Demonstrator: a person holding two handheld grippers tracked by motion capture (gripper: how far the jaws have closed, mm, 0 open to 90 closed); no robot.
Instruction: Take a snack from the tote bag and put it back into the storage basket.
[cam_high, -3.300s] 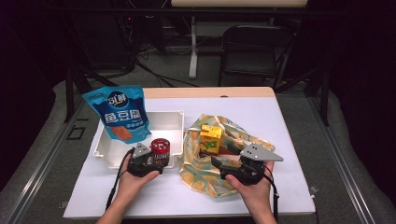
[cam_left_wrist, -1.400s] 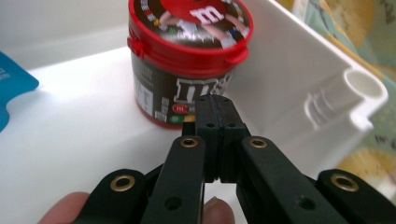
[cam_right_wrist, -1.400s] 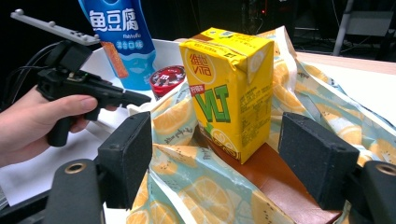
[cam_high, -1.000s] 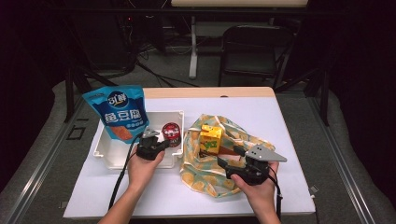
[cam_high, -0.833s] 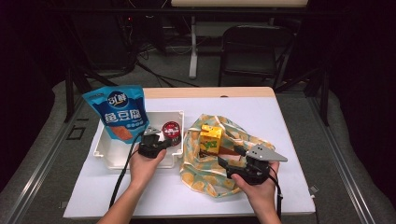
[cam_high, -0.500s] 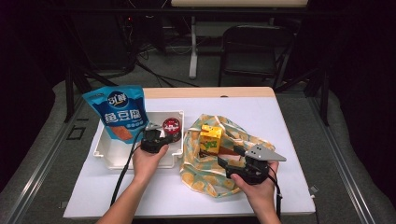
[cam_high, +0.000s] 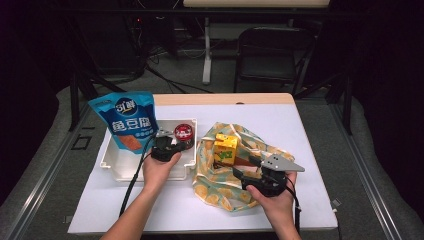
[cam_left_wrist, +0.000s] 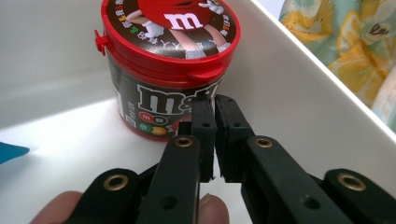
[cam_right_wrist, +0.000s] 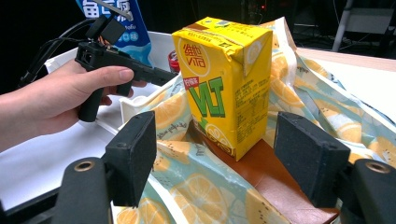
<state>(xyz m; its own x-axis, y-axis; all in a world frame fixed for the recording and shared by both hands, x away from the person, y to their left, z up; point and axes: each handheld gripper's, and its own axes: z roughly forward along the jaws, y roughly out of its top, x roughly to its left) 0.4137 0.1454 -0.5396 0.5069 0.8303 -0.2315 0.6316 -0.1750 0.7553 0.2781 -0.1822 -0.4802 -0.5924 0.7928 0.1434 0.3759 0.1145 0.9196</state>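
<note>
In the white tray (cam_high: 116, 167) at the table's left, we find the M&M's tub (cam_left_wrist: 167, 65) standing upright against the right-hand wall, red lid on. The left gripper (cam_left_wrist: 210, 105) sits just in front of the tub, its jaws almost together with only a thin slit between them and nothing in that slit; the tips lie at the tub's label, and we cannot tell whether they touch it. A blue snack pouch (cam_high: 127, 119) stands upright at the tray's far left end. Right of the tray lies a lemon-print cloth bag (cam_high: 220, 182), and on it the yellow drink carton (cam_right_wrist: 224, 81) stands upright. The right gripper (cam_right_wrist: 215, 154) faces the carton with jaws wide apart, one to either side and clear of it.
</note>
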